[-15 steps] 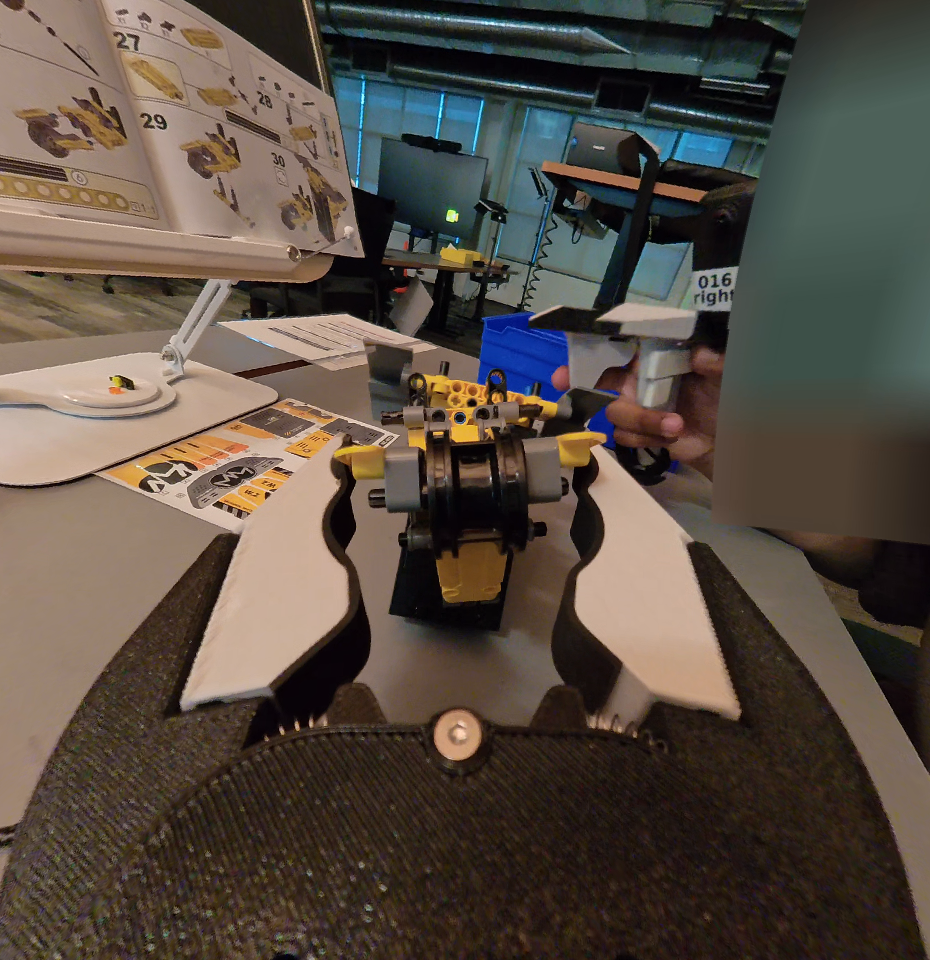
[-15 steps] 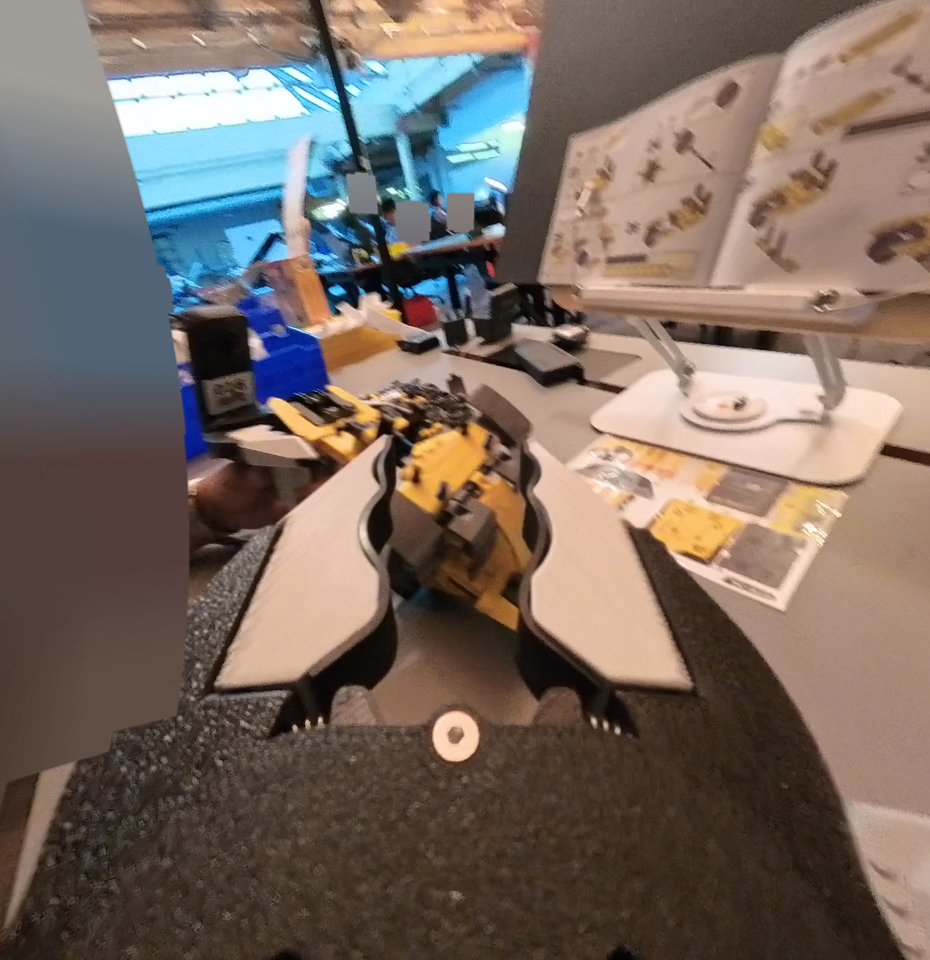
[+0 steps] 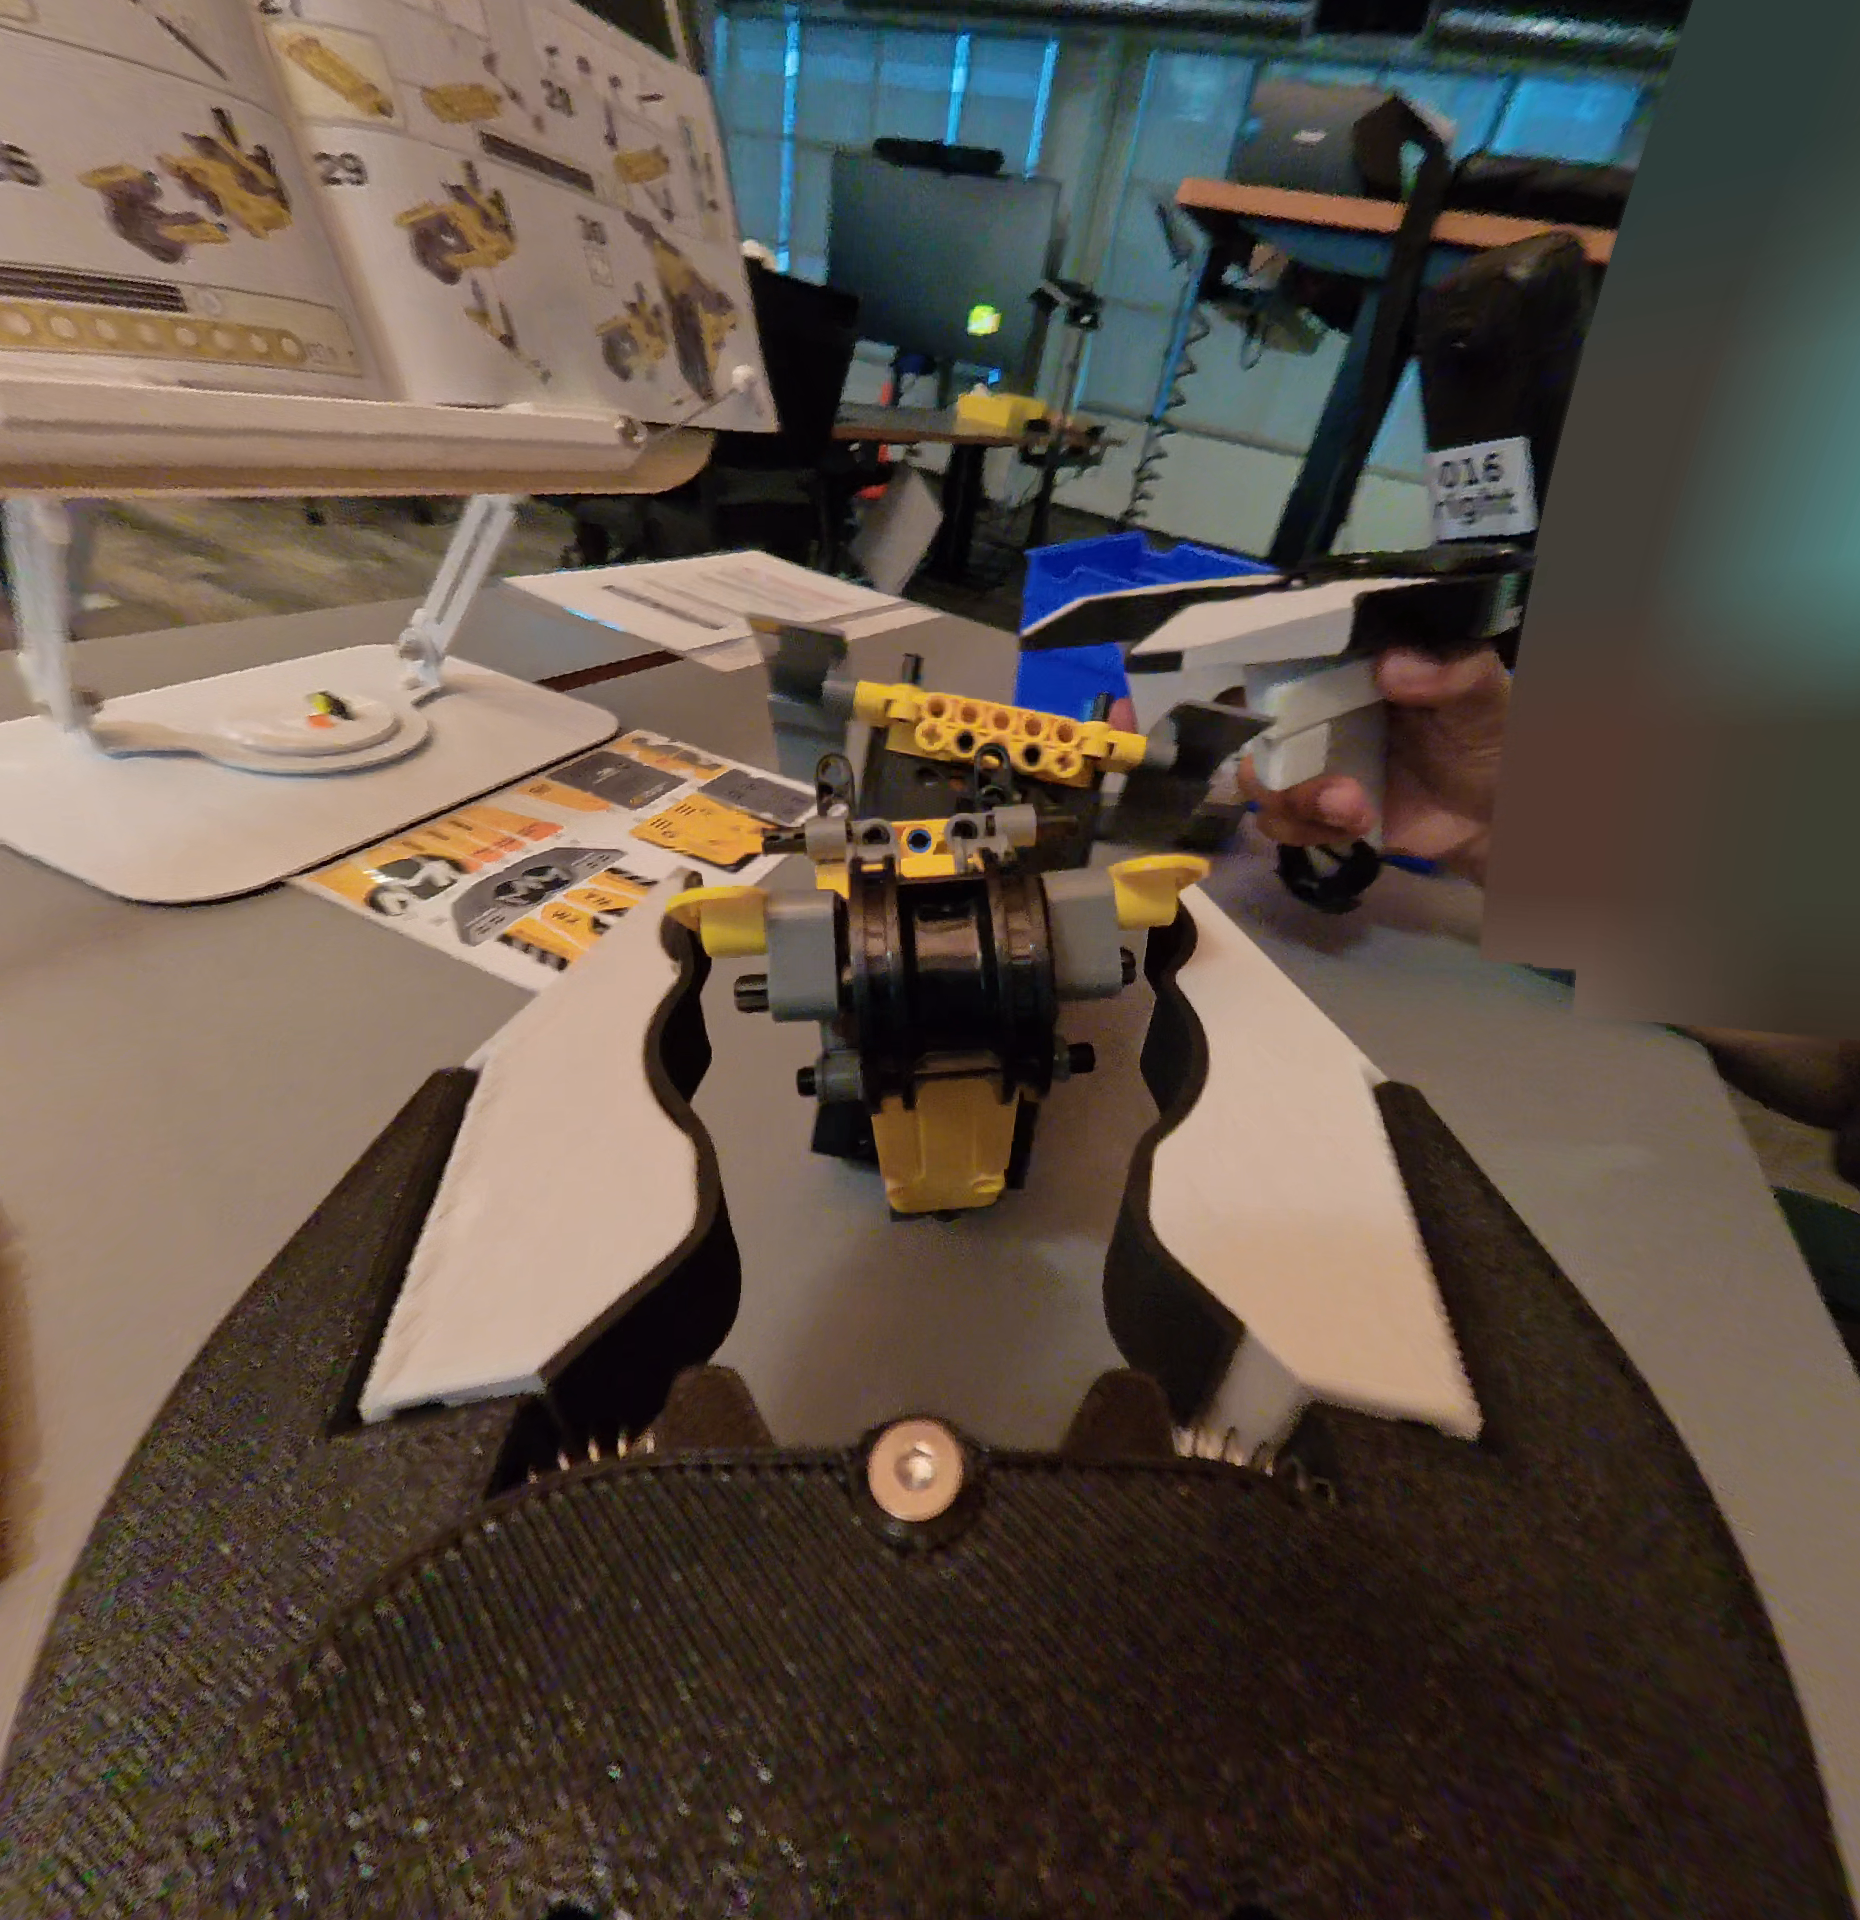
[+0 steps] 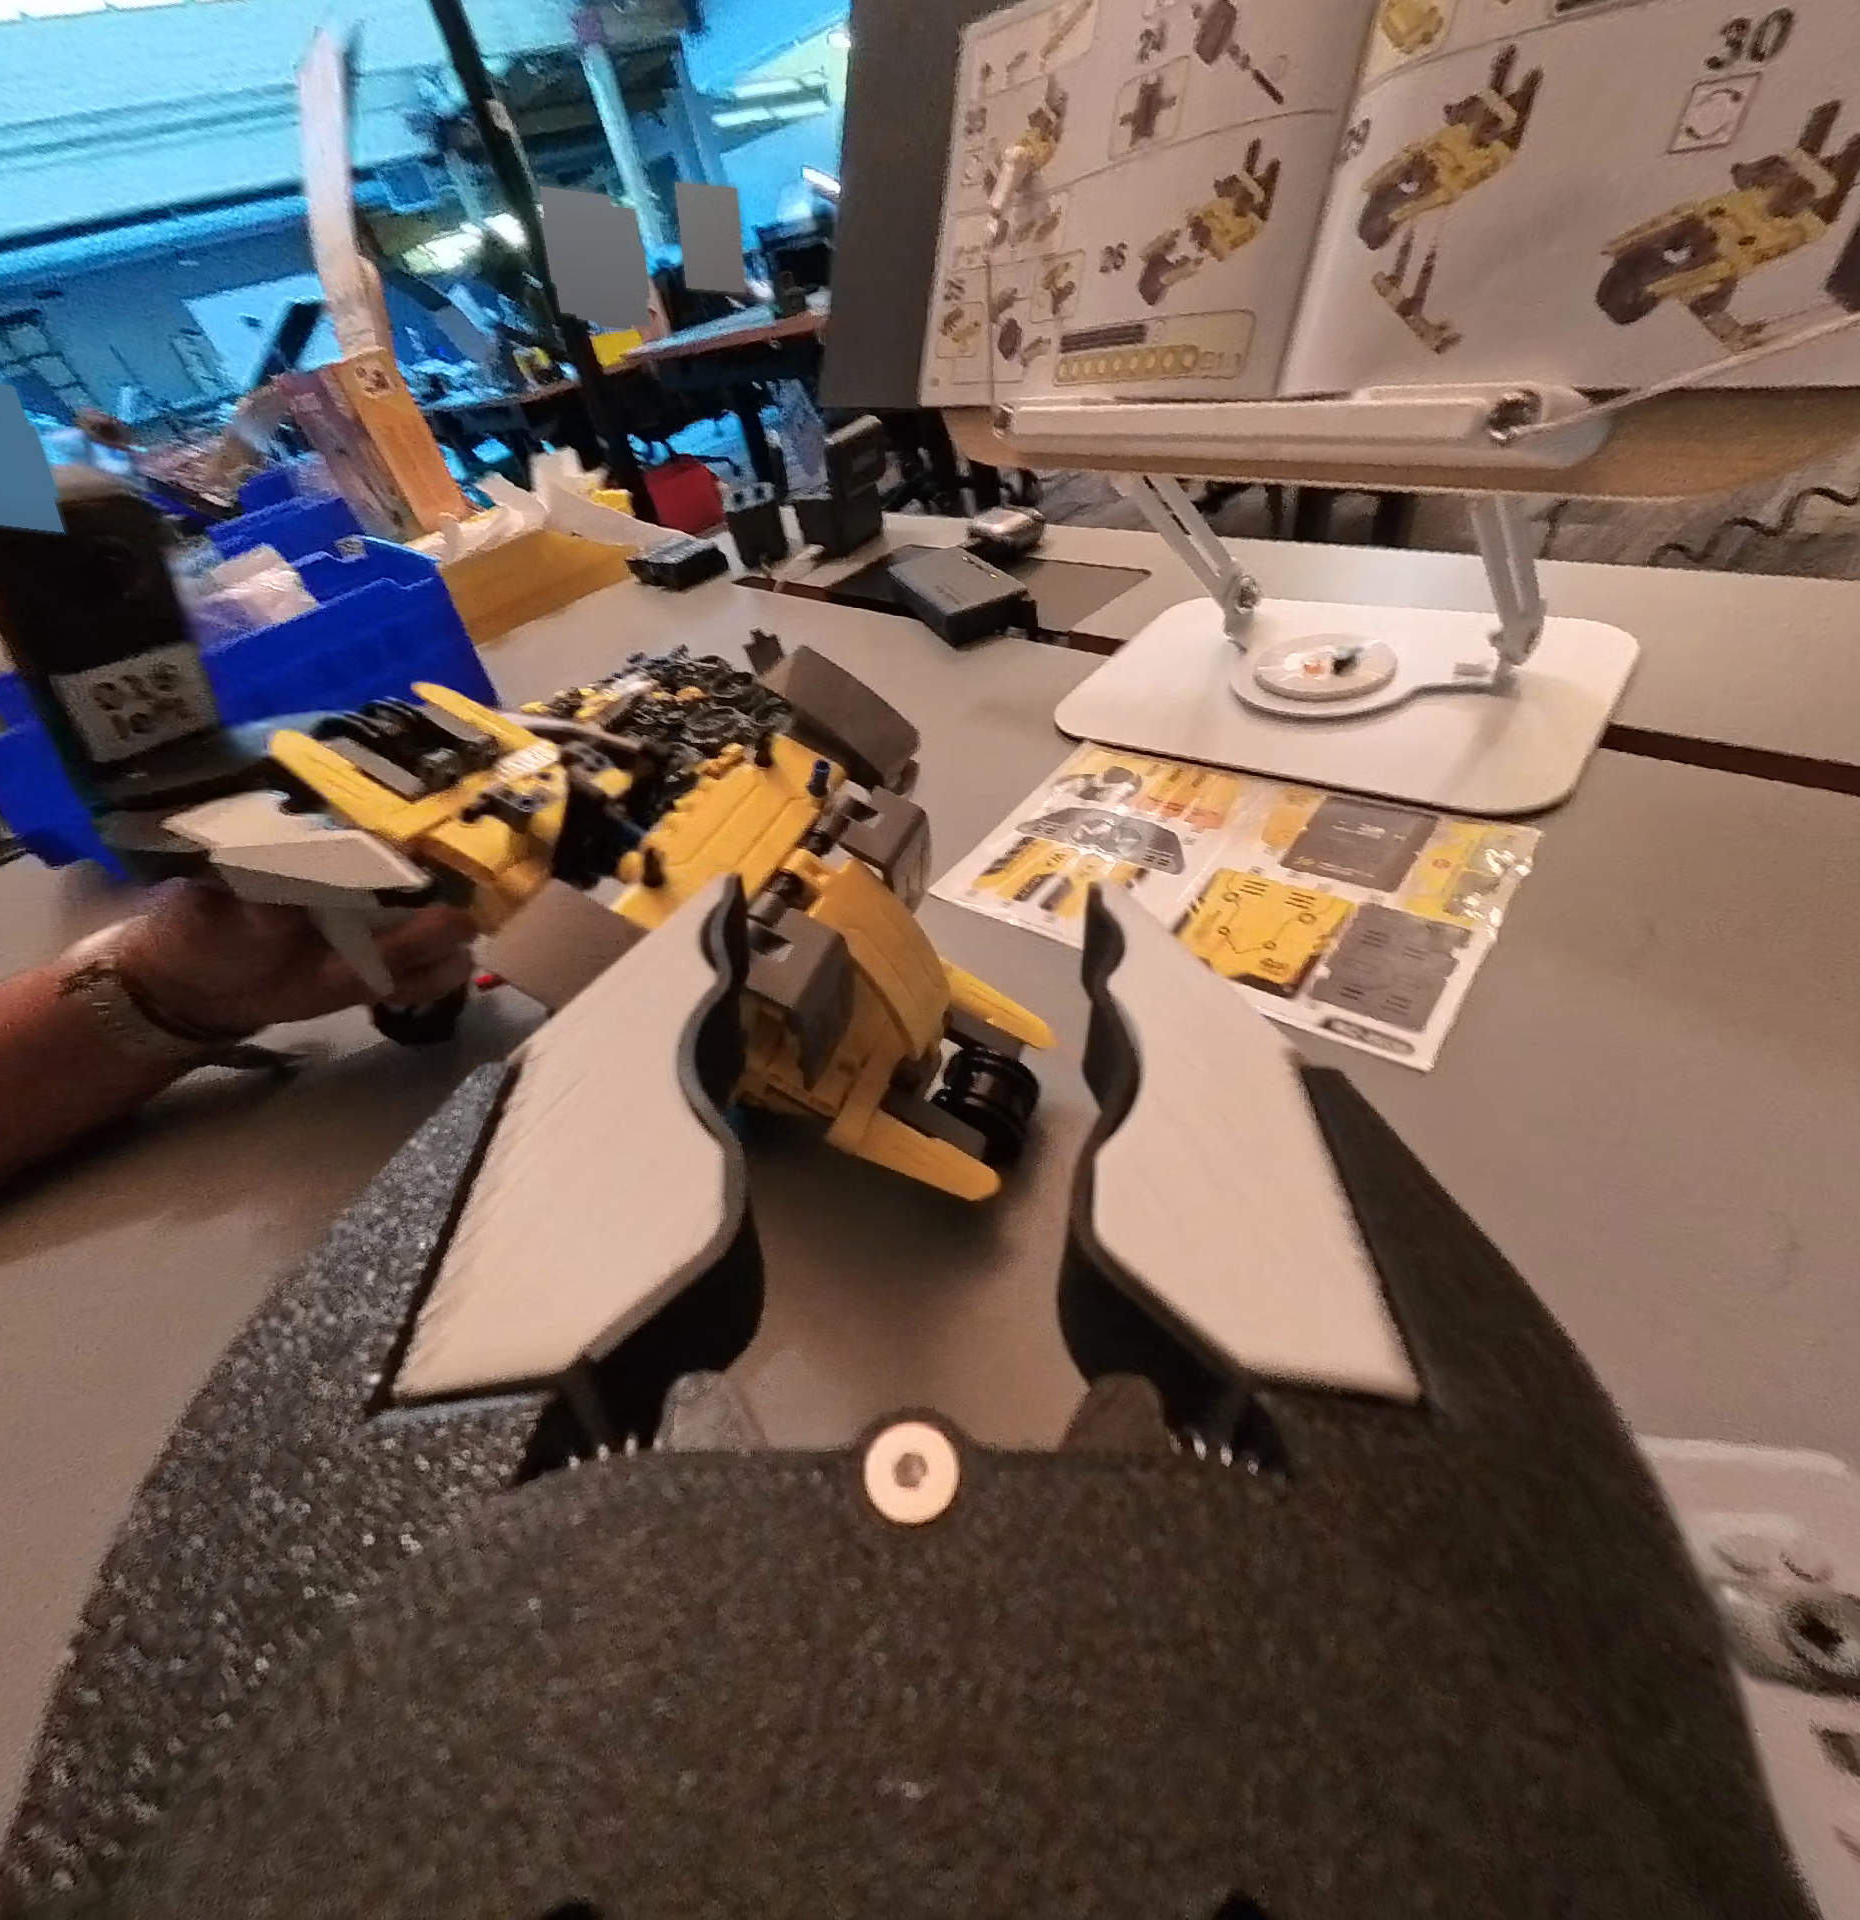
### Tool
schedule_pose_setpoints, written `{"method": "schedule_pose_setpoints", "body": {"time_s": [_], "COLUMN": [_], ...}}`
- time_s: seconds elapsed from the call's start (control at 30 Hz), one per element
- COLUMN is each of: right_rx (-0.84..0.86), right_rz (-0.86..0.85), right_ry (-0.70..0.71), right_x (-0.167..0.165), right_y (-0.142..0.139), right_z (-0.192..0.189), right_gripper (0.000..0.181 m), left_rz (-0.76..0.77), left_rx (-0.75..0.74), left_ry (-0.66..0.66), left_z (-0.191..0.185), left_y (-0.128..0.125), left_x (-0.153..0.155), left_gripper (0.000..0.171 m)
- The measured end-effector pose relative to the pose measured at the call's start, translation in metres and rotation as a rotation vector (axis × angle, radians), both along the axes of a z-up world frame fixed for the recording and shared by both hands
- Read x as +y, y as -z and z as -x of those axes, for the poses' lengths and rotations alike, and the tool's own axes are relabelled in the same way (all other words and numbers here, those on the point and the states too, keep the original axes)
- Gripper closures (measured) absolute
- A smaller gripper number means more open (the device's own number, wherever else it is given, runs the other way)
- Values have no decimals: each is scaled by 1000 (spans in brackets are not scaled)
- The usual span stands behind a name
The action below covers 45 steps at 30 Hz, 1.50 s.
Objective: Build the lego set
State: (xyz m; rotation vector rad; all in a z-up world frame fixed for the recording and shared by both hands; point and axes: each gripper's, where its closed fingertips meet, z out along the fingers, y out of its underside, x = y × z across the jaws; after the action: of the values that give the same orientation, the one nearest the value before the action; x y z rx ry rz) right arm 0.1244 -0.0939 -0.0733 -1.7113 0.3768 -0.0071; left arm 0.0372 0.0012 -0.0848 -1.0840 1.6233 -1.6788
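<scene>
A yellow, black and grey brick vehicle model (image 3: pixel 947 987) lies tilted on the grey table (image 3: pixel 230 1091). My left gripper (image 3: pixel 931 914) is shut on its near end, with the fingertips (image 3: pixel 687 935) against the yellow fenders beside a black wheel hub. In the right wrist view the model (image 4: pixel 697 831) points toward the camera and the left gripper (image 4: pixel 313 862) holds its far end. My right gripper (image 4: pixel 915 909) is open around the model's front; its left finger is at the model's side and its right finger stands apart. The right gripper also shows in the left wrist view (image 3: pixel 1217 623), above the model's far end.
An open instruction booklet (image 4: pixel 1425 208) rests on a white stand (image 4: pixel 1341 707) behind a sticker sheet (image 4: pixel 1269 904). A blue bin (image 4: pixel 334 644) stands at the far side. A loose black wheel (image 3: pixel 1326 873) lies under the hand that holds the right gripper.
My right gripper's jaws have spread and let go of the model's front. My left gripper keeps its hold; the model has barely moved.
</scene>
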Motion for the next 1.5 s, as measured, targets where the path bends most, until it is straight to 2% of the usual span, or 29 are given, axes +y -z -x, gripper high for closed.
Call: {"method": "schedule_pose_setpoints", "body": {"time_s": [0.2,0.23,0.33,0.5,0.57,0.63,0.8,1.03,1.13,1.23,1.33,1.5], "right_rx": [-15,-33,-101,-126,-116,-99,-56,-25,4,-13,-6,-2], "right_rz": [266,294,361,368,369,381,466,473,463,403,379,527], "right_ry": [163,180,204,209,214,218,183,184,194,260,316,328], "right_x": [-9,-9,-10,-10,-11,-13,-13,-12,-13,-15,-19,-17], "right_y": [46,50,58,57,58,62,82,92,93,82,79,100], "right_z": [-31,-34,-36,-36,-38,-41,-37,-38,-42,-54,-64,-67], "right_gripper": [105,105,105,104,103,103,95,90,87,90,92,87], "left_rz": [-159,-189,-192,-82,-43,-45,-122,-199,-154,-92,6,272], "left_rx": [143,169,212,157,205,323,474,525,501,463,375,252], "left_ry": [-340,-354,-291,-151,-142,-99,-62,1,27,12,-52,-147], "left_z": [-17,-18,-16,-5,0,8,22,28,28,27,22,3], "left_y": [23,30,38,14,13,26,50,67,58,44,17,-39], "left_x": [58,62,51,30,32,27,19,7,3,12,37,88], "left_gripper": [91,91,91,90,91,91,91,90,83,75,70,72]}}
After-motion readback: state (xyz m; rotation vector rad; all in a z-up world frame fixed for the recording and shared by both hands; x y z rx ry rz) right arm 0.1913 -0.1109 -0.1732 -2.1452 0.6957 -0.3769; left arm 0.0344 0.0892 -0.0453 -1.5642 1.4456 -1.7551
